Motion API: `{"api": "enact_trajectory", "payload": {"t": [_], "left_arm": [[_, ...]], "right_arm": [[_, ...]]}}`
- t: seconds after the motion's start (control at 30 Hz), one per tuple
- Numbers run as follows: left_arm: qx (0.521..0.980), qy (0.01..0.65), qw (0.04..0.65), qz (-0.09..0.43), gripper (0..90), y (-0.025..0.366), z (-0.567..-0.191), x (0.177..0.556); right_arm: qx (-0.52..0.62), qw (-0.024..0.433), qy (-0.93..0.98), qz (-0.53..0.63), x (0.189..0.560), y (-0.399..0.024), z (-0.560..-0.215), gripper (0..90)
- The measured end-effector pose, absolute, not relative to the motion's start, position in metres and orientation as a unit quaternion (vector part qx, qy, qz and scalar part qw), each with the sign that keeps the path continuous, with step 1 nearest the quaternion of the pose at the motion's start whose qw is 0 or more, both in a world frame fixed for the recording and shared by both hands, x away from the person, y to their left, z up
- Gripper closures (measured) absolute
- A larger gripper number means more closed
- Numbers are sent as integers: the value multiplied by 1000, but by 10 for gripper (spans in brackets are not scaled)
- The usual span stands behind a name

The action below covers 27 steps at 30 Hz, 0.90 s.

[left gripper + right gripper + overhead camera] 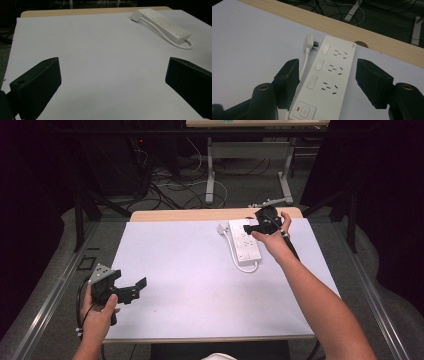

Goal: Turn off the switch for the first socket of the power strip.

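Left gripper [131, 290] sits nearest, at the near left corner of the table [210, 214], held low over the white sheet [200, 280] by the left hand [97, 312]; jaws spread wide, nothing between them, pointing across the sheet toward the far right. Grey plate on top of it.

Power strip [244, 240] lies flat on the sheet at the far right, near the table's far edge. White, three outlets, each with a rocker switch, plus a power button [304, 111] with a small red mark at the near end. Its cord [246, 266] loops out at the near end and runs back along the left side to the plug [222, 227], which lies just beside the strip's far left corner.

Right gripper [254, 226] hovers over the strip's far end, held by the right hand [272, 237]. In the right gripper view its jaws stand spread either side of the strip, left one over the cord, right one past the right edge; pads not pressing on it.

Beyond the table: floor with cables, legs of another table.
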<state>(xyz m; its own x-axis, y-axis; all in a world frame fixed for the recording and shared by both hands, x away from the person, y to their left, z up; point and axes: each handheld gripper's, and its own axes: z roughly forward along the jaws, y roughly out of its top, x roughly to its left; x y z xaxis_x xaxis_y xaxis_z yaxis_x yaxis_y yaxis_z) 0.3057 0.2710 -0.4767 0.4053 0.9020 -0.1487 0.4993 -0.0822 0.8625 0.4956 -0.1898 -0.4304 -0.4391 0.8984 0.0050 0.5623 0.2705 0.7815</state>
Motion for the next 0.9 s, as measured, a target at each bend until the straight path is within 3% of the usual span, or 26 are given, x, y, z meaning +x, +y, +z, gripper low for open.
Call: {"api": "enact_trajectory", "payload": {"t": [0.9], "left_arm": [[696, 508, 456, 224, 3, 278, -478, 306]], "right_arm": [[489, 248, 755, 360, 520, -173, -455, 489]]}}
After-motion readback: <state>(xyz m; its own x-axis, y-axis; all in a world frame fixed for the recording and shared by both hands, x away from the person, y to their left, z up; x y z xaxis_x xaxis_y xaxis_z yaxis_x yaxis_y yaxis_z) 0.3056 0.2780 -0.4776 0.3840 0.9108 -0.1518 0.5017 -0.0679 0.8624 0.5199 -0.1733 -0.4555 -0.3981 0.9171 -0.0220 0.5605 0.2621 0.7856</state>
